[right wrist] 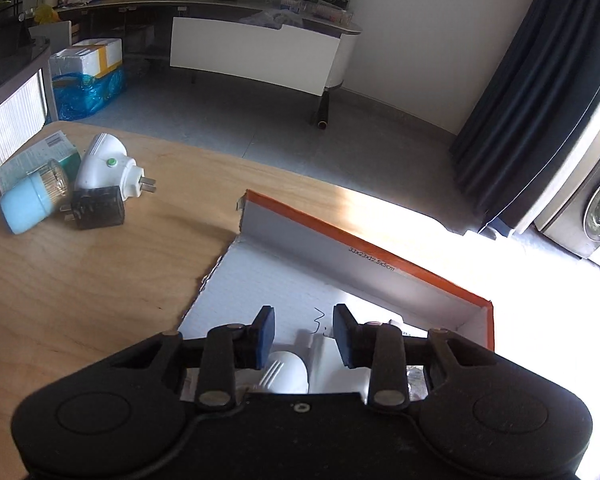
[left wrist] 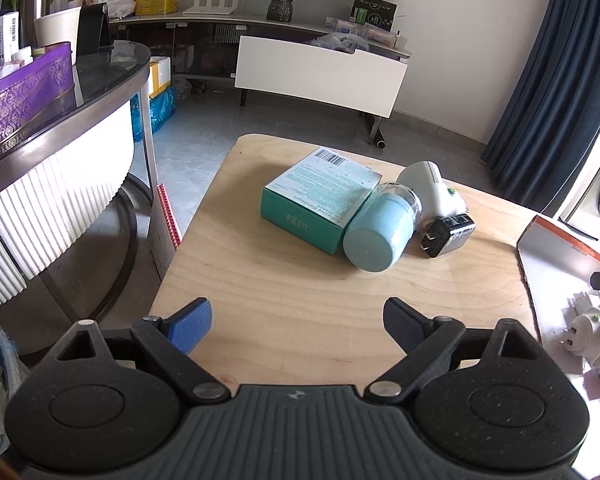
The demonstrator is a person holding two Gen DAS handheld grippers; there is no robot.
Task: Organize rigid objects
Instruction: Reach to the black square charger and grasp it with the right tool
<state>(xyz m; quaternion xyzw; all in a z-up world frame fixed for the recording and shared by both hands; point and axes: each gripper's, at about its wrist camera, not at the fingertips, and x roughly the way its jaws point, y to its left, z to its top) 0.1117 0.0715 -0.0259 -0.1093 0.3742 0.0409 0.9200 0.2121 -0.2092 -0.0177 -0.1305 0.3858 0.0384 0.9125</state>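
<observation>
On the wooden table [left wrist: 284, 300] lie a teal box [left wrist: 320, 196], a light blue jar [left wrist: 380, 236] on its side, a white plug-in device [left wrist: 432, 192] and a black charger [left wrist: 446, 236], bunched together. They also show in the right wrist view: jar [right wrist: 26, 202], white device [right wrist: 106, 170], charger [right wrist: 98, 208], box [right wrist: 32, 158]. My left gripper [left wrist: 298, 326] is open and empty, near the table's front edge. My right gripper [right wrist: 304, 334] is partly open and empty, above the orange-rimmed white box [right wrist: 276, 284], over white plugs [right wrist: 288, 372] inside it.
The box lid [right wrist: 380, 256] stands up at the back. In the left wrist view the box [left wrist: 556, 264] holds a white plug [left wrist: 588, 332]. A round glass-topped table [left wrist: 100, 80] stands left, a white cabinet [left wrist: 320, 76] behind, blue curtains [left wrist: 552, 80] right.
</observation>
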